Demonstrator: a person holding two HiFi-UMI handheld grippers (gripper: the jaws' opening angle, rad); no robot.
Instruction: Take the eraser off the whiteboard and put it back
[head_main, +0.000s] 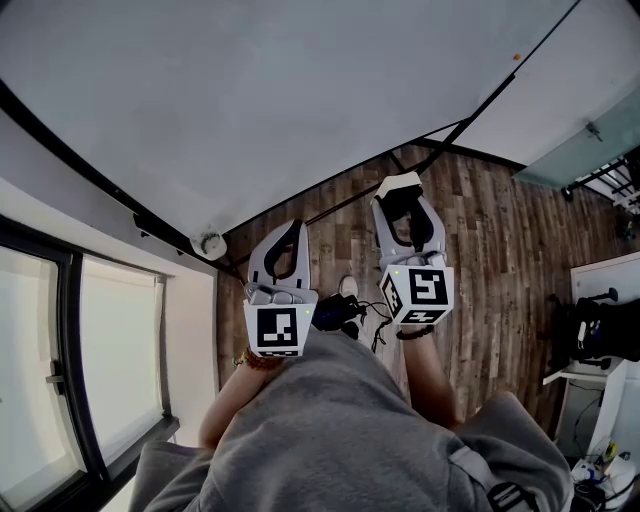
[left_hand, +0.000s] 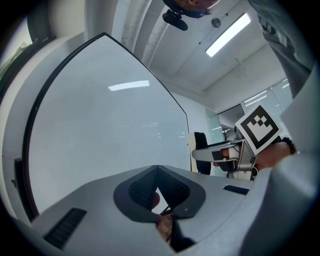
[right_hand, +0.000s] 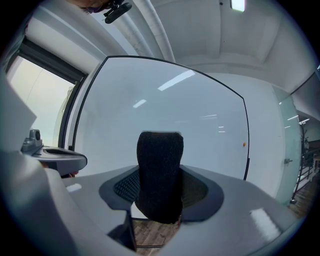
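Right gripper (head_main: 400, 192) clamps the black eraser (right_hand: 160, 175), level, facing the whiteboard (head_main: 250, 100); left gripper (left_hand: 157, 171) looks pinched together and empty, its tips dim.

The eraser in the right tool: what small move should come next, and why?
Probably ease the right tool forward until the black felt eraser meets the large white whiteboard. The eraser sits clamped between the tool's jaws with the board straight ahead, so it is not yet put back.
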